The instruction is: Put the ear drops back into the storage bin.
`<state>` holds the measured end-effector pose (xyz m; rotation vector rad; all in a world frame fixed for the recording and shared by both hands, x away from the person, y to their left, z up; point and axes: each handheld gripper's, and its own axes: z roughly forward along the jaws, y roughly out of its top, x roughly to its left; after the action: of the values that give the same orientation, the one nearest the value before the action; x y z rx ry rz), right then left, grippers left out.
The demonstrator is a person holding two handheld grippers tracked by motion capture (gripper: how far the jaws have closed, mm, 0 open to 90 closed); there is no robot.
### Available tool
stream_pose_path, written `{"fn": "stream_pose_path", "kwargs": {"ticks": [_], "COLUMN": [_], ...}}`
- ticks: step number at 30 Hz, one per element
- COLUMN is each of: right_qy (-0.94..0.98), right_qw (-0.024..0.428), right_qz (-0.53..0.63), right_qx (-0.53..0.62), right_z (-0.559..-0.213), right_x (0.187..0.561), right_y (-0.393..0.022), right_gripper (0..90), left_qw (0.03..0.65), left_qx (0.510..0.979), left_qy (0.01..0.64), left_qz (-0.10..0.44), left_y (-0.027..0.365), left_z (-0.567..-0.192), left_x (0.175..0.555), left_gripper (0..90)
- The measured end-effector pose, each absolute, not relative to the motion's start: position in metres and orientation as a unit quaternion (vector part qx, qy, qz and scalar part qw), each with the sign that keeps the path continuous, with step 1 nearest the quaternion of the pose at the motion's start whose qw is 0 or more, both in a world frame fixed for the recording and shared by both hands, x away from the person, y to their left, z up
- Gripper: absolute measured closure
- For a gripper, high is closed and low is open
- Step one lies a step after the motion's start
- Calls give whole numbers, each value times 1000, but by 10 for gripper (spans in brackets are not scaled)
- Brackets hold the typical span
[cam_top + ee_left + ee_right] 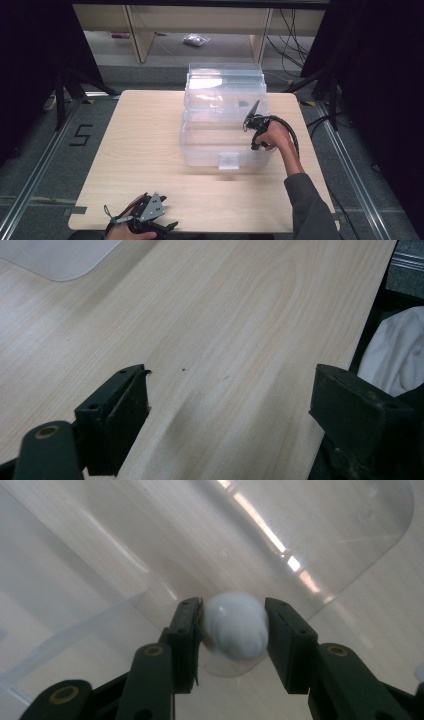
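A clear plastic bin [200,150] stands on the far half of the wooden table [140,150], its lid [225,80] raised at the back. My right gripper [250,122] hangs over the bin's right side. In the right gripper view, that gripper [234,615] is shut on a small white ball [235,630], one jaw pressing each side, above the bin's transparent floor [150,540]. My left gripper [170,226] rests at the table's near edge, left of centre. Its jaws [230,385] stand wide open over bare wood with nothing between them.
A corner of the bin [60,260] appears at the top left of the left gripper view. White cloth [395,350] lies just past the table edge on that view's right. Black stands and cables flank the table, and a shelf unit [145,30] stands behind it.
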<state>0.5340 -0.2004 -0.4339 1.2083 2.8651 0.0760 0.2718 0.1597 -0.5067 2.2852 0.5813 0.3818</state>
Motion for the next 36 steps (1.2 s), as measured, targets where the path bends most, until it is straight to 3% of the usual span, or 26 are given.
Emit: {"fn": "stream_pose_path", "kwargs": {"ticks": [9, 17, 24, 36], "right_qy": [919, 915, 910, 907], "right_qw": [28, 59, 86, 88], "right_qz": [31, 68, 120, 145], "right_qx": [391, 392, 388, 385], "right_z": [-426, -413, -391, -377], "right_x": [530, 524, 510, 495], "right_y": [-198, -196, -195, -192], "right_gripper": [556, 366, 274, 249], "left_qw": [367, 371, 366, 368], "left_qx": [890, 889, 891, 889], "left_qy": [223, 223, 217, 224], "left_qz": [151, 149, 156, 153], "left_y": [160, 160, 160, 160], "left_z": [-507, -507, -506, -507], "left_x": [272, 272, 272, 272], "left_gripper": [152, 151, 152, 152]}}
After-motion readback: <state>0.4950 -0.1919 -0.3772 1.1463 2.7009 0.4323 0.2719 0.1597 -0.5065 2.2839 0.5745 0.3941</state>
